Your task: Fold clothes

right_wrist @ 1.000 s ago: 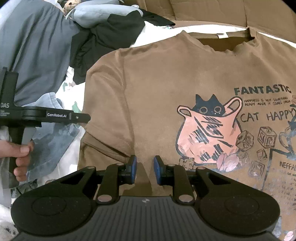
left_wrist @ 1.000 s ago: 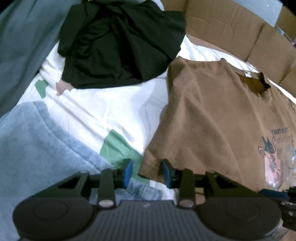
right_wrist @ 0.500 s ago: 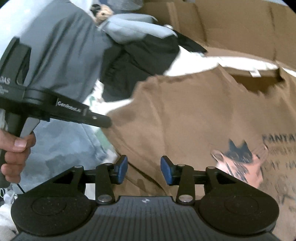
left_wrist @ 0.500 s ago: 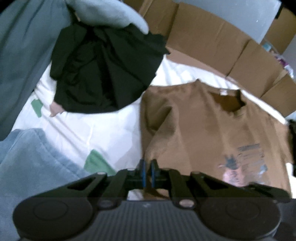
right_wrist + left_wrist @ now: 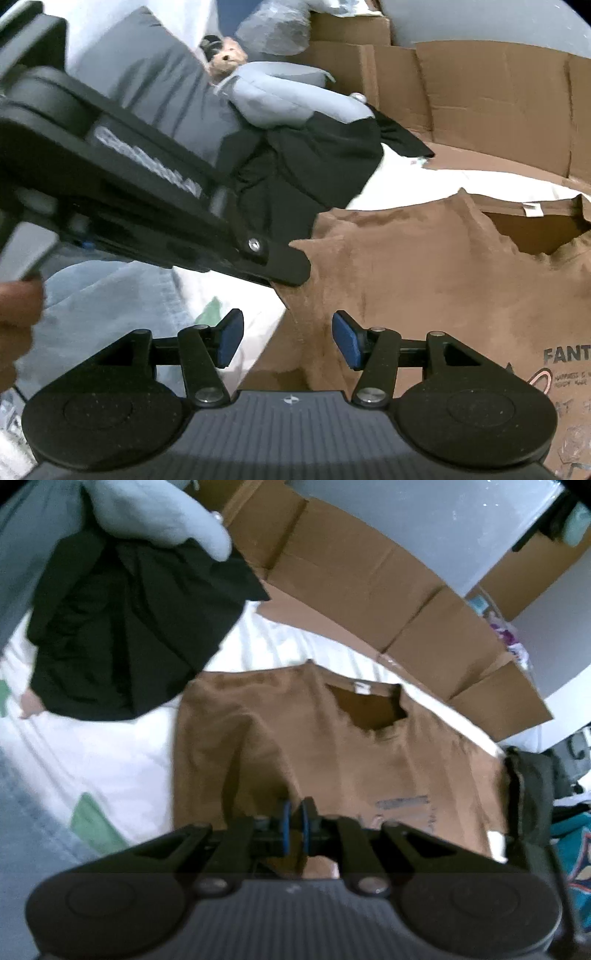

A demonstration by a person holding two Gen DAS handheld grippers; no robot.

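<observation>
Lying chest-up on the white bed sheet [image 5: 110, 753], the brown T-shirt [image 5: 332, 746] has its left sleeve pinched up by the left gripper [image 5: 294, 827].

The sheet (white with green patches) carries the shirt across its middle, collar toward the far edge where flattened cardboard [image 5: 369, 590] stands; a heap of black clothing [image 5: 122, 635] sits at the far-left corner beside the shirt's shoulder, and pale blue denim [image 5: 110, 306] lies along the near-left edge. The left gripper's jaws are nearly together with a fold of brown sleeve cloth clamped between the blue pads, easing slightly apart. The right gripper [image 5: 288, 345] hovers over the same sleeve's lower edge, jaws about half open and widening, the cloth lying beneath and between the pads without being pressed.
</observation>
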